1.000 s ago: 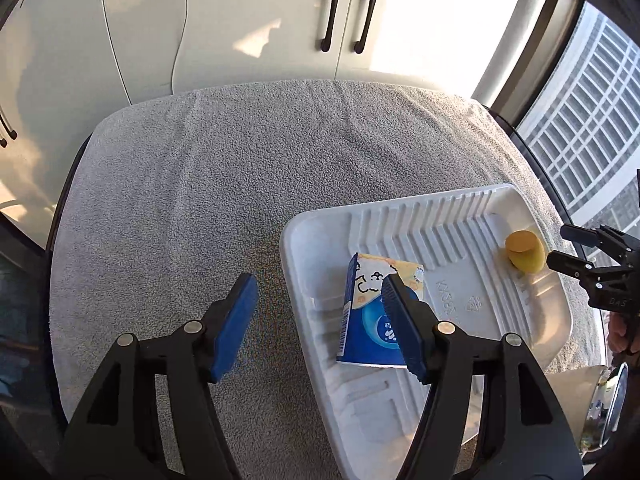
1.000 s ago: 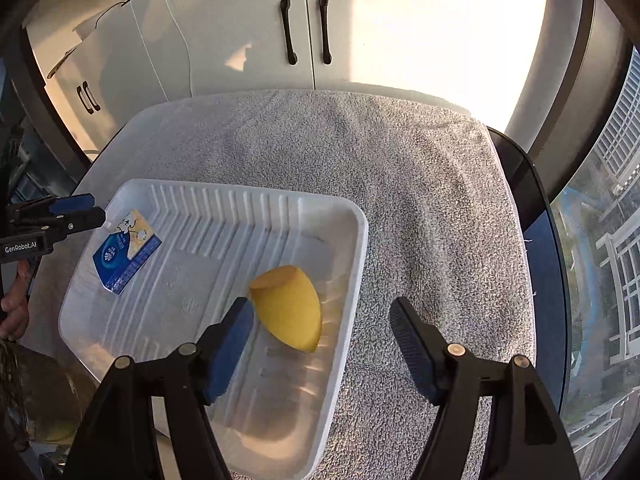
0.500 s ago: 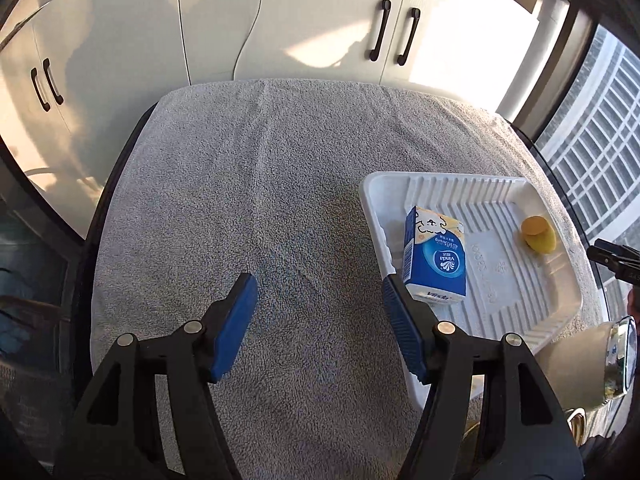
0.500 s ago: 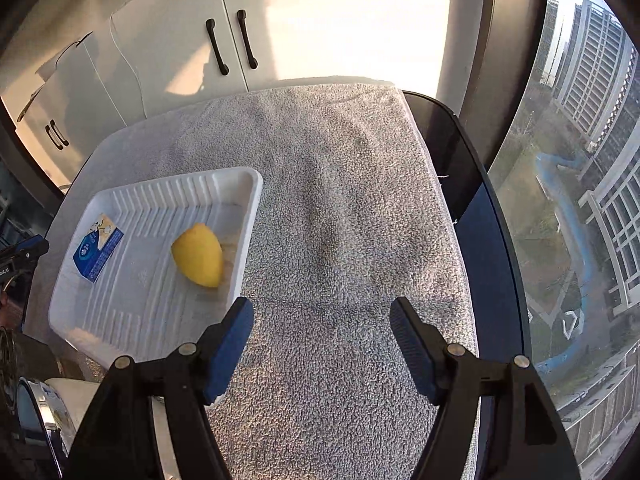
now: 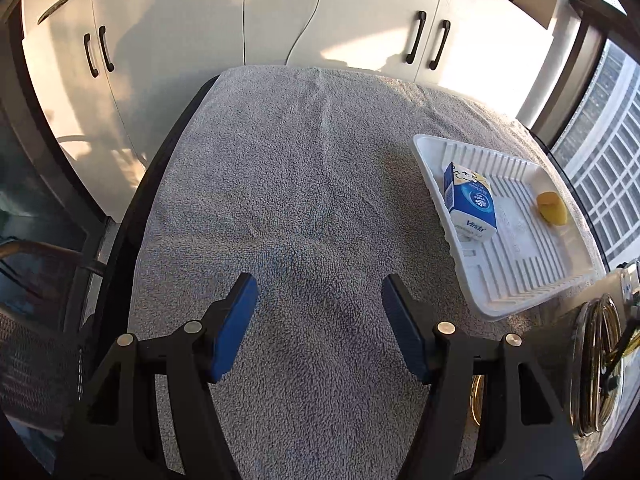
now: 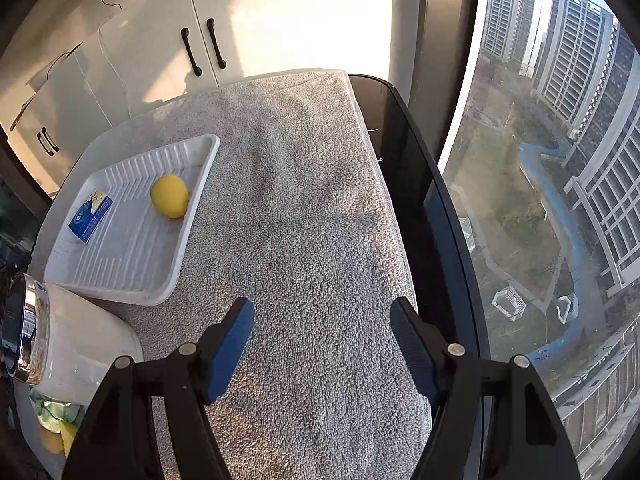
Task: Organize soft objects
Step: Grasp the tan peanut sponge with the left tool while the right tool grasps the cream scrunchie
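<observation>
blue and white tissue pack (image 5: 470, 204) reads "vinda" on its lower face, round logo above it, cartoon print on the top end; other small print too tiny to read. in the right wrist view the same pack (image 6: 90, 215) shows only the round logo, text unreadable.

white ribbed tray (image 5: 532, 280) sits at right of the left wrist frame on a grey towel (image 5: 304, 200) that covers a dark table. tissue pack leans at the tray's left wall, yellow sponge (image 5: 552, 209) lies further right in the tray, apart from the pack. in the right wrist view the tray (image 6: 120, 276) is at left of frame, the yellow sponge (image 6: 169, 195) near its right wall, pack at the left side.

white cabinets (image 5: 360, 20) with black handles along the top of both frames. window with tower blocks fills the right of the right wrist frame. white jar with a shiny metal rim (image 6: 60, 344) at lower left of that frame, just below the tray; green and yellow cloth bits (image 6: 56, 420) under it. gold metal rings (image 5: 596, 364) at lower right of the left wrist frame. mesh chair at lower left there.

left gripper (image 5: 318, 324) jaws apart, only bare towel between them; tray and its items are up and to the right, well apart. right gripper (image 6: 322, 344) jaws apart, bare towel between; tray is up and left, clear of the jaws.
</observation>
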The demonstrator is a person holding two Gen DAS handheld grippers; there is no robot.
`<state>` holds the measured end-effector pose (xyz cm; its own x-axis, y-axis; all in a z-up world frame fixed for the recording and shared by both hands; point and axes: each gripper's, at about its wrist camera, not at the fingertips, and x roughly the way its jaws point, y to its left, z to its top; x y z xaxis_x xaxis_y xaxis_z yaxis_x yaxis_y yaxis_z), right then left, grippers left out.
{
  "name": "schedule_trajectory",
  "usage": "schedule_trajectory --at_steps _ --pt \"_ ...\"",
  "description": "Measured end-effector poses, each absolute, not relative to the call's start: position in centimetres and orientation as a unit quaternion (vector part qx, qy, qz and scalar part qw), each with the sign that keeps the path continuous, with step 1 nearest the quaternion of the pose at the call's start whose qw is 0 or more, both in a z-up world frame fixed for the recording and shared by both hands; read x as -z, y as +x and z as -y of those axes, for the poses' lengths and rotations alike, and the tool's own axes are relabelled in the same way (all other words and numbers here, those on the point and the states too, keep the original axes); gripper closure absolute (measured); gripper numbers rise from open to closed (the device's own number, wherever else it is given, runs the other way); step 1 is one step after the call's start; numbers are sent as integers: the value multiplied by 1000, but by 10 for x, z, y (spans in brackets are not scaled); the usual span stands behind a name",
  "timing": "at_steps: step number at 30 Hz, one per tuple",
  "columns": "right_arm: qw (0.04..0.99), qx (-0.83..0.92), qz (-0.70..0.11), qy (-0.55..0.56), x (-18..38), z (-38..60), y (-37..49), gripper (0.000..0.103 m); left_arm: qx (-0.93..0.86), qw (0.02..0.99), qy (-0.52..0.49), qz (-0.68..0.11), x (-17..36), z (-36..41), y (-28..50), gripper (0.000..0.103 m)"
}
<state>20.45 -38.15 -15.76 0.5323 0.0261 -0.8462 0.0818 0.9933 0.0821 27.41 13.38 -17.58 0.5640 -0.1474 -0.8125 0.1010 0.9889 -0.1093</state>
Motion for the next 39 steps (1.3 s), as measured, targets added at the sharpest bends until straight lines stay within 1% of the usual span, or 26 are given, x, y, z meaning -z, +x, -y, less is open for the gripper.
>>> schedule_trajectory --at_steps 11,23,27,32,39 --pt "879 5 -473 61 157 370 131 30 81 883 -21 -461 188 -149 202 40" --pt "891 -15 -453 26 152 327 49 30 100 888 -16 -448 190 -152 122 40" --pt "895 -21 -445 0 151 304 20 30 120 884 -28 -450 190 -145 95 40" --pt "890 -56 -452 13 156 278 -12 30 148 877 -36 -455 192 -129 65 40" --pt "883 -86 -461 -7 166 239 -41 29 198 862 -34 -465 194 -99 39 40"
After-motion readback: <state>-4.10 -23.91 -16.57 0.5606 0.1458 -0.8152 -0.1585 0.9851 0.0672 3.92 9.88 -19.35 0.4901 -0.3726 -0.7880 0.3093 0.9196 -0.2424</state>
